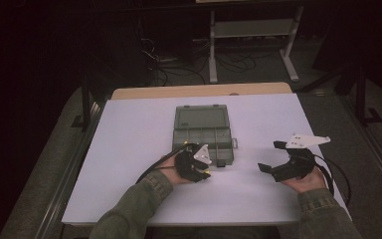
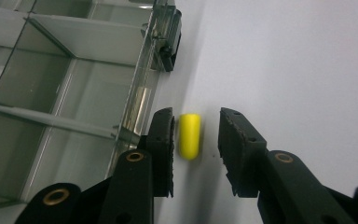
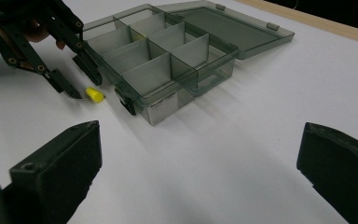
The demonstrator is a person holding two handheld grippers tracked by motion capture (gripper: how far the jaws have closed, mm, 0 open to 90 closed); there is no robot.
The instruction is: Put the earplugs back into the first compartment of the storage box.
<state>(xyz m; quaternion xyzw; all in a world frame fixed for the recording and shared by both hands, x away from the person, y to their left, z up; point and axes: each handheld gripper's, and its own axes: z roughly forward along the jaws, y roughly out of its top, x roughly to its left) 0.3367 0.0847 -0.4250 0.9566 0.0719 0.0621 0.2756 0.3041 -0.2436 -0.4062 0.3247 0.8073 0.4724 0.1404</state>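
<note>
A small yellow cylinder (image 2: pixel 189 136) lies on the white table just outside the front wall of a clear grey organizer box (image 1: pixel 202 134). My left gripper (image 2: pixel 196 121) is open and straddles it, one pad on each side. The left pad (image 2: pixel 164 140) is close to it, while a gap separates it from the right pad. The right gripper view shows the yellow cylinder (image 3: pixel 94 94) next to the box's latch, with the left gripper (image 3: pixel 87 88) over it. My right gripper (image 1: pixel 271 156) is wide open with nothing in it, off to the right of the box.
The box (image 3: pixel 168 60) has its lid folded open toward the far side, and its divided compartments look empty. The white table top (image 1: pixel 129 149) ends in a wooden strip at the back. Beyond it are table legs and cables on a dark floor.
</note>
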